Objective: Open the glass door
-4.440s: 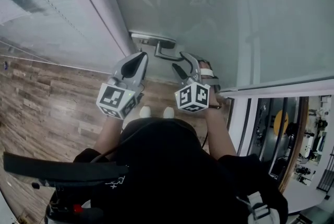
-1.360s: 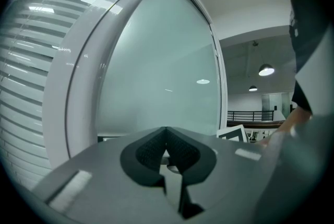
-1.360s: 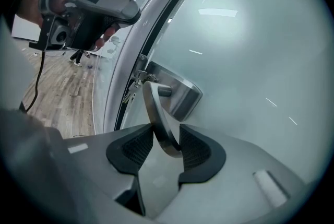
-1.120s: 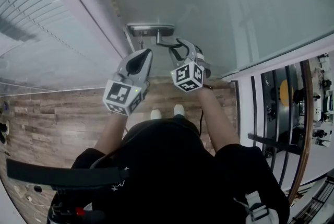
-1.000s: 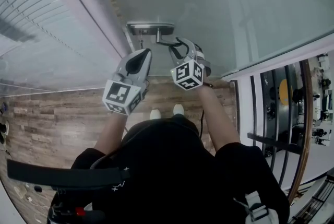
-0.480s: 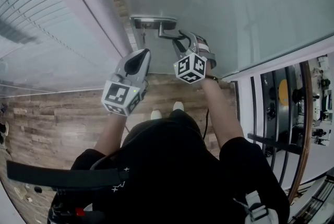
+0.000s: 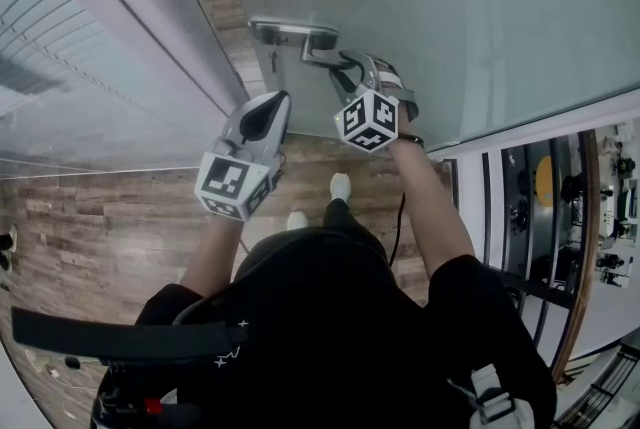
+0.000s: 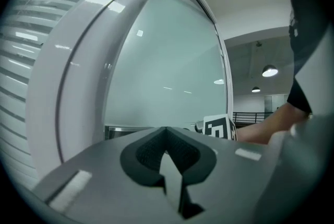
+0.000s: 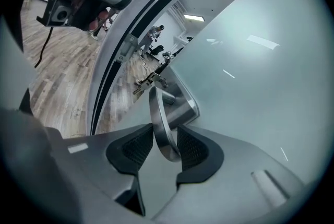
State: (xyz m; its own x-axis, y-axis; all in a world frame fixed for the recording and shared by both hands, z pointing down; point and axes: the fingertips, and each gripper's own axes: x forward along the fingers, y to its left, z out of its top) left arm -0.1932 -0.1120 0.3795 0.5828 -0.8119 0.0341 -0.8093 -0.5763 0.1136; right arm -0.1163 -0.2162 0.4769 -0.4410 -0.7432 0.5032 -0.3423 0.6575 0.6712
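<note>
Glass door (image 7: 450, 7): frosted pane filling the head view from 12 to 3 o'clock. It stands ajar, with a strip of floor showing between its edge and the frame.
Door frame (image 7: 130, 27): pale upright at 10 o'clock in the head view, with slatted blinds (image 7: 40, 47) behind glass beside it.
Floor (image 7: 100, 217): wood-look planks at 9 o'clock of the person (image 7: 330, 337), whose dark top fills the bottom of the head view.
Left gripper (image 7: 262, 117): held at 9 o'clock of the right one, near the door's edge and apart from the handle. In the left gripper view its fingers (image 8: 151, 152) are clenched tip to tip with nothing between them.
Right gripper (image 7: 352, 82): reaches to 12 o'clock, up to the door. Its fingers (image 9: 190, 150) have just been closing and are grasping the door handle, one pad on each side of the lever.
Handle plate (image 7: 290, 29): brushed metal rectangle on the door's edge, at 11 o'clock of the right gripper.
Door handle (image 9: 159, 124): curved metal lever running from the plate down between the right fingers.
Keys (image 9: 148, 81): small bunch hanging at 11 o'clock of the handle in the right gripper view.
</note>
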